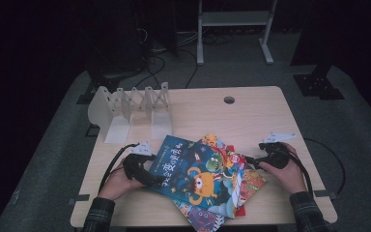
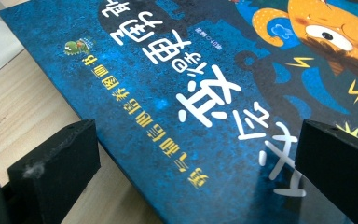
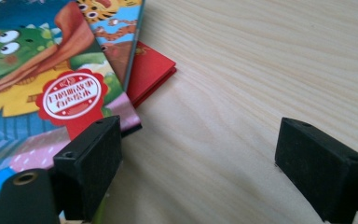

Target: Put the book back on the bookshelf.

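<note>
Blue book [image 1: 198, 176] flat, long axis diagonal, far-left to near-right

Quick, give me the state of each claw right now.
Left claw: open, jaws straddling the blue book edge, holding nothing.
Right claw: open, at the book pile's corner, holding nothing.

High view: above the person's side, looks fwd and down on the whole surface [image 1: 251, 113]. Left gripper view: very close, low over the blue book [image 2: 168, 93] cover. Right gripper view: close, low at the book pile's edge. All three share the pile.
</note>
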Tool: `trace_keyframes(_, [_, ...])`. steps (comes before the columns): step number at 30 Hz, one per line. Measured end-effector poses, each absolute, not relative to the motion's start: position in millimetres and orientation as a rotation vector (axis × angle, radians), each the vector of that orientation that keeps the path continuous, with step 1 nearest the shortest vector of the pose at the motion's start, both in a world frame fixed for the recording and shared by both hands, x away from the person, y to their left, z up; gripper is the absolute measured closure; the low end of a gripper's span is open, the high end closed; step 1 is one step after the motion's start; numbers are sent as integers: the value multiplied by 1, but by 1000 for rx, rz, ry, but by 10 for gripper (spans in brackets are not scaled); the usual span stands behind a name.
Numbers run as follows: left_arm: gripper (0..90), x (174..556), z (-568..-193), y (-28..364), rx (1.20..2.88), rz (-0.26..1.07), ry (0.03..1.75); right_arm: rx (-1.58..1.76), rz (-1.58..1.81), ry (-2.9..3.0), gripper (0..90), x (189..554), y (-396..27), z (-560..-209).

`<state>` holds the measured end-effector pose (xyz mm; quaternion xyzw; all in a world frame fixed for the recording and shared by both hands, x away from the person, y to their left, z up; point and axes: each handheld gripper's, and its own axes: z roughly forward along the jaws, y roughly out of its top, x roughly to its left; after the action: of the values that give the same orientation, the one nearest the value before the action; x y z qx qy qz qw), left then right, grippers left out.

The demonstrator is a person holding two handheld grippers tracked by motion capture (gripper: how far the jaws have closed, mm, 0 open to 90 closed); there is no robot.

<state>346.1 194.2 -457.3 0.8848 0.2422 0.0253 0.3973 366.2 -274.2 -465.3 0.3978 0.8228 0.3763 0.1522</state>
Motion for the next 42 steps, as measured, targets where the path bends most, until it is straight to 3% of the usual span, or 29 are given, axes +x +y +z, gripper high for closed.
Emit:
trace_keyframes(5, [0,346,-458,195,2245,64,616,1126,1056,2350,253,364,-272,-465])
trace_keyframes(7, [0,345,-459,196,2241,58,622,1092,1071,2370,381,358,-271,-461])
trace_keyframes(14, [0,347,-460,199,2218,64,678,969,1178,2459,701,328,-265,-446])
trace_keyframes(18, [0,348,-461,200,2211,62,691,963,1236,2527,818,315,-264,-449])
trace_keyframes(23, [0,349,-461,200,2203,53,702,952,1228,2565,864,312,-260,-454])
trace_keyframes(42, [0,330,-461,212,2200,48,729,936,1243,2595,895,329,-241,-455])
